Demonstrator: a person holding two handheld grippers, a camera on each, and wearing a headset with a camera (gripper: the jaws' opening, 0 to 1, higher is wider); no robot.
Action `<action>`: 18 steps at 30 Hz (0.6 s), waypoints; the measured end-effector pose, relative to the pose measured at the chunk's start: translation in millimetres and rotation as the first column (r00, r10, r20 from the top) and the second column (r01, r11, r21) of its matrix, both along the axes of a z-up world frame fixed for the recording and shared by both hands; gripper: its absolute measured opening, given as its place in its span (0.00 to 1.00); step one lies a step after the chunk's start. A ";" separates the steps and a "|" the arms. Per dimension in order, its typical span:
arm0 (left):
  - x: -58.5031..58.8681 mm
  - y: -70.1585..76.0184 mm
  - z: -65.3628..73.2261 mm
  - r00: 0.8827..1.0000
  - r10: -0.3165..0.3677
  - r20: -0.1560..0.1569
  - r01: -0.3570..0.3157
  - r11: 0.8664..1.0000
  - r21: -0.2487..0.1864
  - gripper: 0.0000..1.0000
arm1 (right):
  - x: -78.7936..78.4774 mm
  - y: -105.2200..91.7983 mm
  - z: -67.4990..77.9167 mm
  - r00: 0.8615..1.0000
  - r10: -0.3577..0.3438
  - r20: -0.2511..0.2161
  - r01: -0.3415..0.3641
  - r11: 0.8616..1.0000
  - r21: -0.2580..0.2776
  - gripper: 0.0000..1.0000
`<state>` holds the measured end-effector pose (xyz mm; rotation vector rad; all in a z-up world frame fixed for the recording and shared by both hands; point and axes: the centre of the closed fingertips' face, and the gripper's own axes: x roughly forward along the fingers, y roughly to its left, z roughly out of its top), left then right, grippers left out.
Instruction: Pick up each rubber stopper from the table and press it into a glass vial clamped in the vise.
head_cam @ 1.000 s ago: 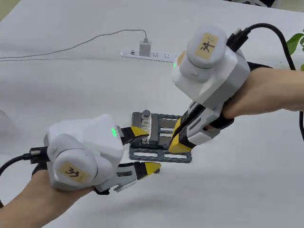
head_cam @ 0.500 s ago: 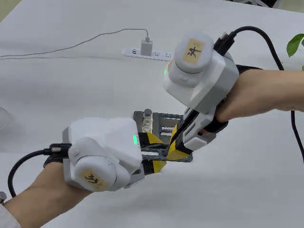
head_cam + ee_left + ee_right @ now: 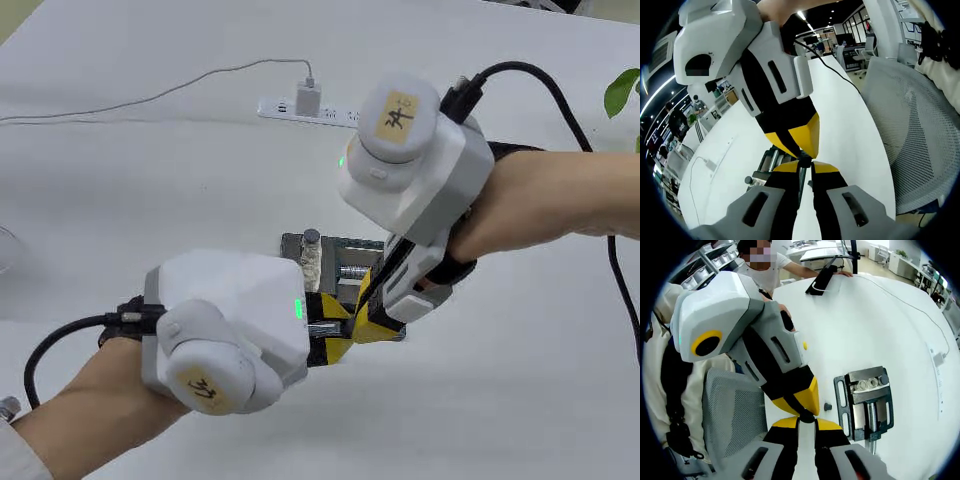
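Head view. Shows the left gripper (image 3: 330, 330) low and the right gripper (image 3: 362, 322) slanting down from above, tip to tip just in front of the vise (image 3: 345, 262) on the white table (image 3: 150, 200). Puts the left jaws close together, with the vise's front edge glimpsed through the slim gap. Cannot tell from here how the right jaws stand. Has a glass vial (image 3: 311, 262) upright in the vise, dark-capped, just behind the meeting tips and clear of both. Places a power strip (image 3: 320, 113) well beyond the vise.

Left gripper view. Looks up its own two jaws, drawn nearly together, with a small dark rubber stopper (image 3: 804, 160) pinched at their yellow tips. Finds the right gripper's yellow tips angled down onto that same stopper from above, touching it. Has the vise behind the tips and to their left, screw visible. Catches a mesh chair (image 3: 910, 125) at the right, well away from the vise.

Right gripper view. Looks along its own jaws, likewise nearly together, with the dark stopper lodged at their tips and the left gripper's tips on it from the upper left. Appears gripped by both pairs at once. Sets the stopper left of the vise, above the table, over no vial. Shows a row of vials (image 3: 870, 384) standing in the vise's clamp, seen from above, the end one dark-topped. Shows a second stopper (image 3: 827, 406) lying on the table just beside the vise, between it and the meeting tips.
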<state>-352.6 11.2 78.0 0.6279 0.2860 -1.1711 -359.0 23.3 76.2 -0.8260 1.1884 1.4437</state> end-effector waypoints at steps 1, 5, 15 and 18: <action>-0.7 -0.4 0.0 1.000 -0.006 0.001 0.006 1.000 0.002 0.05 | -0.3 0.0 -0.2 1.000 0.000 -0.002 0.000 1.000 0.000 0.07; -1.7 -0.2 -1.0 1.000 0.002 -0.026 -0.002 1.000 -0.008 0.04 | -1.6 -0.4 -1.2 1.000 0.002 -0.009 -0.002 1.000 0.002 0.07; 0.5 1.9 0.0 0.992 0.066 -0.107 -0.076 0.993 -0.092 0.04 | -0.4 1.6 2.8 0.993 0.108 0.045 -0.111 0.992 0.062 0.09; 2.9 5.2 0.9 0.981 0.105 -0.165 -0.128 0.982 -0.139 0.04 | 1.8 -0.2 5.6 0.993 0.101 0.058 -0.105 0.992 0.067 0.13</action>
